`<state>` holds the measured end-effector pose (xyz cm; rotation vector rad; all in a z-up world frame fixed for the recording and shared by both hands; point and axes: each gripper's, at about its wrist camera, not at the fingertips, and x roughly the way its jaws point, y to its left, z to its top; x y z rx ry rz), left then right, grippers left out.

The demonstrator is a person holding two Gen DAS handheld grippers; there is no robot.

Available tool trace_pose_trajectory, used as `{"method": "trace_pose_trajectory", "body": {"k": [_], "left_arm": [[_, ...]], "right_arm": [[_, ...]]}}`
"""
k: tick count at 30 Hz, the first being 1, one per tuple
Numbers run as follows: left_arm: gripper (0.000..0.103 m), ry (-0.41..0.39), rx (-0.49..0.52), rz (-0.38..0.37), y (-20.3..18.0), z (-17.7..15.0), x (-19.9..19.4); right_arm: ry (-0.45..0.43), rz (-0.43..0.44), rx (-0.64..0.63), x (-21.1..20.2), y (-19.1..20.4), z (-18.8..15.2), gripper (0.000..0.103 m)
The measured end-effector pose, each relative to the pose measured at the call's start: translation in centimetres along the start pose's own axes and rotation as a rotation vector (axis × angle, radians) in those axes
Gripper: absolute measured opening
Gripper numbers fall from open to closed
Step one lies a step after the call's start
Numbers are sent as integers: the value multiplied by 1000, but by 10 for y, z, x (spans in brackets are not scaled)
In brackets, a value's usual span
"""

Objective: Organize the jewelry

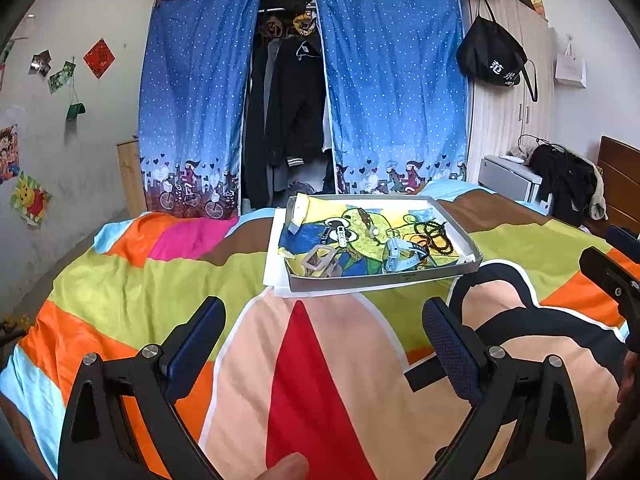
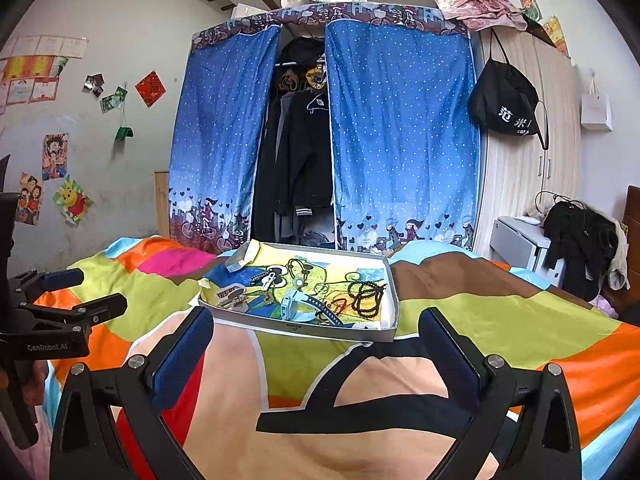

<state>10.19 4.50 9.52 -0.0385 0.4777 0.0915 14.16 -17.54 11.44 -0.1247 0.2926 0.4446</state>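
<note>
Both units idle above a bed (image 1: pixel 120 300) with a bright patchwork cover. Left hand-held gripper (image 1: pixel 324 340): fingers spread wide, nothing between the blue pads; it also shows at the left edge of the right wrist view (image 2: pixel 80 292), where "GenRobot.AI" is printed on its black body. Right hand-held gripper (image 2: pixel 316 344): likewise spread and empty. A shallow grey tray (image 2: pixel 304 330) sits on the bed ahead of both, lined with a yellow, green and blue cartoon sheet. In it: a light blue watch (image 2: pixel 298 306) near the front wall, a dark bead bracelet (image 2: pixel 366 296) toward the right end, a grey clasp-like piece (image 2: pixel 232 296) at the left front, and a small black-and-white item (image 2: pixel 272 276) mid-tray that I cannot identify. A small mark on the tray's front wall is too small to read. Behind, a black bag (image 2: pixel 506 110) hangs on the wardrobe, with white Chinese characters, apparently "范米"; further characters are partly hidden.
</note>
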Motion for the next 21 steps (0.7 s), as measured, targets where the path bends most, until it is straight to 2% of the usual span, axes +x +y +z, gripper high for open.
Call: {"method": "trace_pose_trajectory", "body": {"k": [9, 21], "left_arm": [[97, 11, 8, 30, 1, -4, 4], [97, 8, 5, 19, 2, -2, 2]], "right_arm": [[3, 0, -16, 3, 0, -2, 103], [8, -2, -15, 3, -3, -4, 103]]}}
